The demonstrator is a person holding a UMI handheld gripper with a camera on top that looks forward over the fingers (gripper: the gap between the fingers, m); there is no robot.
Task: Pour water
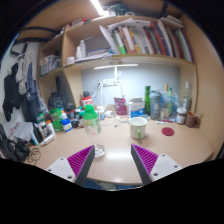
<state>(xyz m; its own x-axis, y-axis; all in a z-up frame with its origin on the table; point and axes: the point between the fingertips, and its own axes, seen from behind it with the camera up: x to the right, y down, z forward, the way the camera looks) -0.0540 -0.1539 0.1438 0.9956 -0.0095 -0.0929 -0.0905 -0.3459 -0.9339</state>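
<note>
Book spines [150, 40] (titles unreadable)

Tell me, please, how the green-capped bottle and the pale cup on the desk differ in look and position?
The green-capped bottle is taller and clear, closed with a cap; the pale cup is shorter, opaque and open at the top. The bottle stands beyond the claw's left finger, the cup beyond its right finger. Both stand upright on the desk, ahead of the open claw, which holds nothing.
</note>
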